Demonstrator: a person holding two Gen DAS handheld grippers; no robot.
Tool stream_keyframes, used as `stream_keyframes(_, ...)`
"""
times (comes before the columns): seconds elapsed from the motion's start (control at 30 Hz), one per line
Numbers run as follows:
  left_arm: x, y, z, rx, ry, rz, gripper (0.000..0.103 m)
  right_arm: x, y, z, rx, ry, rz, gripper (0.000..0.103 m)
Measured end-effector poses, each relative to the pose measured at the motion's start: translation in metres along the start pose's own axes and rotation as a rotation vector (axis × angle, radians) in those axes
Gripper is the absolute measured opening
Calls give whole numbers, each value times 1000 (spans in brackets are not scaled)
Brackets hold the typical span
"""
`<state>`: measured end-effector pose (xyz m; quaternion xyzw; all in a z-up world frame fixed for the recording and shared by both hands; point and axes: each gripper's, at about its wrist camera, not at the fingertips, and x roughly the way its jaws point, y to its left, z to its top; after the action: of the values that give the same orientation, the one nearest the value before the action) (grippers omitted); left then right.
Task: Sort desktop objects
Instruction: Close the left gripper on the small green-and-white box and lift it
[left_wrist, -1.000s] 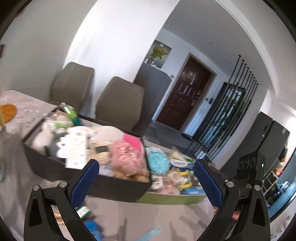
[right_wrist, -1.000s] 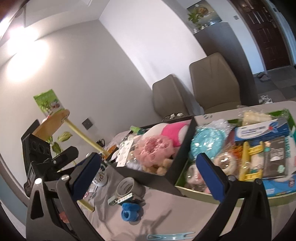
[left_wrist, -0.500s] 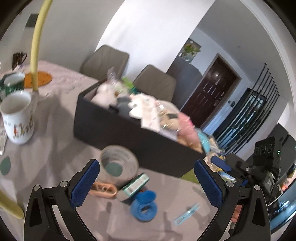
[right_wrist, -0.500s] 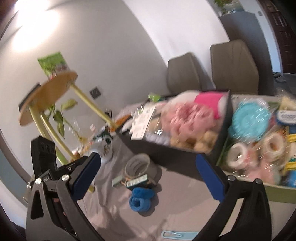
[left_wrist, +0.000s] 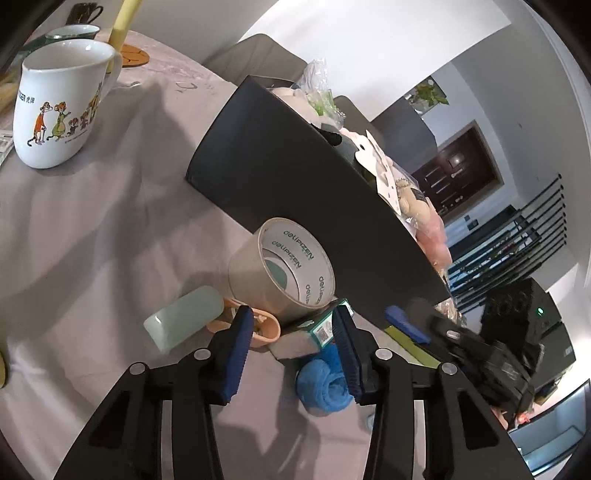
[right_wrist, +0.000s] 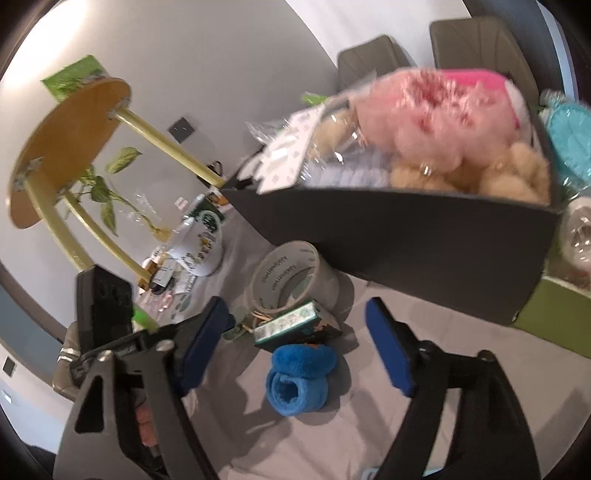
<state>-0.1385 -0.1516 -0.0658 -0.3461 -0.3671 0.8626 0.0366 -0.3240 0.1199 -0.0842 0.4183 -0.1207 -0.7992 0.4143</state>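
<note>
Small green-edged rectangular box (left_wrist: 312, 334) is lying flat between my left gripper's (left_wrist: 293, 341) just-closing, not yet pinching pads, long axis running from 7 to 1 o'clock, tape roll (left_wrist: 282, 267) at 12. My right gripper (right_wrist: 299, 341) is also narrowing, empty, around the blue fleece roll (right_wrist: 299, 380).

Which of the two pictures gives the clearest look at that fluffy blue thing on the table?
The right wrist view: the fluffy blue thing lies whole and unblocked between the two blue pads, its hollow end facing the camera. In the left wrist view, the blue thing is partly hidden behind the left gripper's right finger, beside the small box.
</note>
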Motion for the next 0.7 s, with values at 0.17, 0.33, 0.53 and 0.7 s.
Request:
stream_keyframes(0.17,1,2,-2,-30,16,-9,39,29,-3,-1,28,76,-15,51)
stream_keyframes(0.33,-2,14,-5,-117,13,-49,32,37,-8,-7,42,99,-4,42)
stream_keyframes(0.53,4,4,-12,-106,44,-82,32,39,-3,-6,25,89,11,39)
stream_keyframes(0.7,11,0,-15,-89,63,-69,22,40,-2,-8,20,96,13,39)
